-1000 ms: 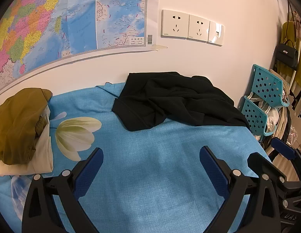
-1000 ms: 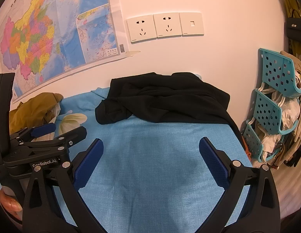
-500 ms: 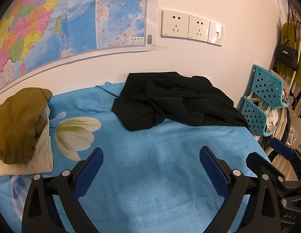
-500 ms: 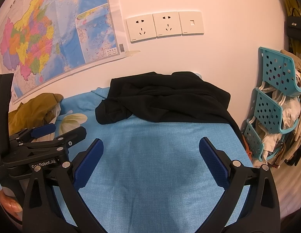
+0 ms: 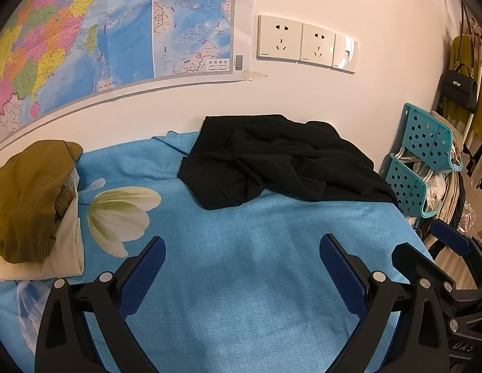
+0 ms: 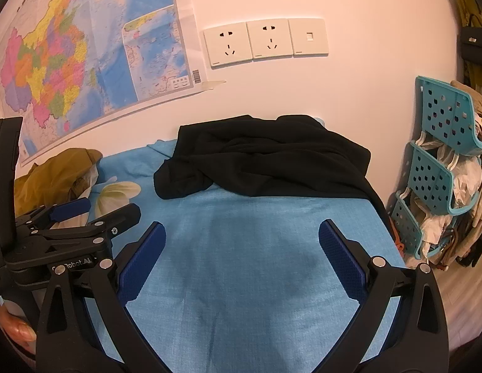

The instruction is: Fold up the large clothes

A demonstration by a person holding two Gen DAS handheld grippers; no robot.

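- black garment point(image 5: 281, 158): soft matt cloth, rumpled, no sheen at all
- blue sheet point(image 5: 241, 279) over the bench: woven cloth with a fine grainy texture, matt
- left claw point(image 5: 242, 267): matt black plastic arms, blue pads point(image 5: 340, 270) with a rough knurled face, shiny metal rivets
- right claw point(image 6: 241, 255): same black plastic and textured blue pads
- wall map point(image 5: 116, 31): glossy paper, catches some glare
- sockets point(image 6: 264, 42): smooth glossy plastic
- teal rack point(image 6: 439, 168): smooth perforated plastic
- olive garment point(image 5: 26, 192): matt, thicker cloth
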